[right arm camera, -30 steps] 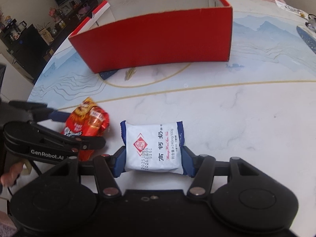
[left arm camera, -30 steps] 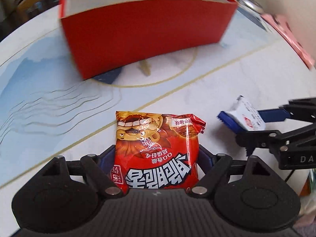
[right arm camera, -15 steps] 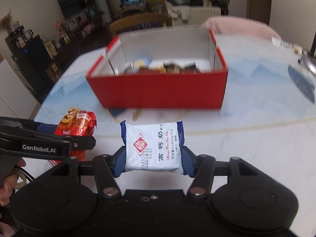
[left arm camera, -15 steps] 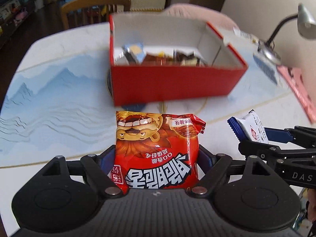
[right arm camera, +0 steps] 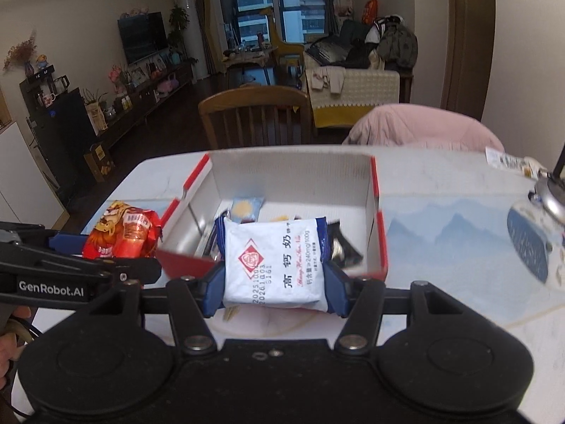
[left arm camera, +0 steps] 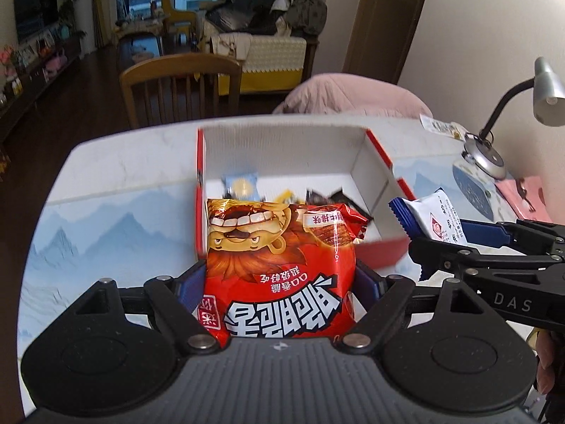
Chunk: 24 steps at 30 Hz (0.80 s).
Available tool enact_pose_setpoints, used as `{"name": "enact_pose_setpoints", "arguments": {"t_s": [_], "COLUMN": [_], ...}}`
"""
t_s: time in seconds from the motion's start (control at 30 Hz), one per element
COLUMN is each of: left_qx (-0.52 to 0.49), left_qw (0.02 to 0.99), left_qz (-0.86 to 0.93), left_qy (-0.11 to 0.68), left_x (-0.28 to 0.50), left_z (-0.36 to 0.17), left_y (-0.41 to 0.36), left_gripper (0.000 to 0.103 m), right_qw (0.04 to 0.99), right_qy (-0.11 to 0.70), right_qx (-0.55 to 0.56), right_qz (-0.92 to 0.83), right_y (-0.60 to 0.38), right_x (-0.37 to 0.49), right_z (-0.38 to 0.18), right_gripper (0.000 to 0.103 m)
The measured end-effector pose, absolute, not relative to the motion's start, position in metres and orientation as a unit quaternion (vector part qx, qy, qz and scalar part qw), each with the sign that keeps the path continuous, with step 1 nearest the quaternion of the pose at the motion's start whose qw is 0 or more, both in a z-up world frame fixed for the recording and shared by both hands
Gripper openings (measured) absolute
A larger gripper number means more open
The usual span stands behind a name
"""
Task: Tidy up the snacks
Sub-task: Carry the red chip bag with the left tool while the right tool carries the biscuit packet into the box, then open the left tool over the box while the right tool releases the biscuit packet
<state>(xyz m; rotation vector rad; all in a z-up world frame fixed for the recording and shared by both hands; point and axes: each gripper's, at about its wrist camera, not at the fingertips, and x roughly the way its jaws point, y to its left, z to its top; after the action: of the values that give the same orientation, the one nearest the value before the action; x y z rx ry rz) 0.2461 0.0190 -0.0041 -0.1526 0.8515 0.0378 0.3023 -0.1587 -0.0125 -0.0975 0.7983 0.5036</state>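
My left gripper (left arm camera: 280,282) is shut on a red snack bag (left arm camera: 279,265) with a cartoon face, held in the air in front of the red cardboard box (left arm camera: 383,162). My right gripper (right arm camera: 275,289) is shut on a white and blue snack packet (right arm camera: 273,265), held just before the same box's (right arm camera: 374,183) near wall. Each view shows the other gripper too: the red bag (right arm camera: 122,235) at the left of the right wrist view, the white packet (left arm camera: 432,217) at the right of the left wrist view. Several small wrapped snacks (right arm camera: 245,208) lie inside the box.
The box stands on a marble table (left arm camera: 116,190) with a blue mountain print. A desk lamp (left arm camera: 543,88) stands at the table's far right, by a pink sheet (left arm camera: 522,190). A wooden chair (right arm camera: 254,113) and a pink cushion (right arm camera: 420,130) stand behind the table.
Both grippers have risen with their snacks and tilted up. The box's open top and the room behind have come into view; the box now sits lower and nearer in both views.
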Motion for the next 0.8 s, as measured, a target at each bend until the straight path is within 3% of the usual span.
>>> {"name": "enact_pose_setpoints", "arguments": {"t_s": [0.43,0.8], "left_qx": [-0.079,-0.079], "left_qw": [0.900,0.877], "left_qz": [0.064,0.091], "left_qy": [0.424,0.465], "left_x": [0.322,0.384], "left_z": [0.000,-0.030], "left_y": [0.025,0.034], "left_gripper": [0.084,0.084], "right_qw": [0.888,0.866], "right_qy": [0.392,0.433], "right_qx": [-0.058,-0.099], "right_qz": [0.235,0.230], "right_y": [-0.146,-0.124], "right_x": [0.373,0.426], "right_z": [-0.017,-0.056], "right_gripper": [0.057,0.057]}}
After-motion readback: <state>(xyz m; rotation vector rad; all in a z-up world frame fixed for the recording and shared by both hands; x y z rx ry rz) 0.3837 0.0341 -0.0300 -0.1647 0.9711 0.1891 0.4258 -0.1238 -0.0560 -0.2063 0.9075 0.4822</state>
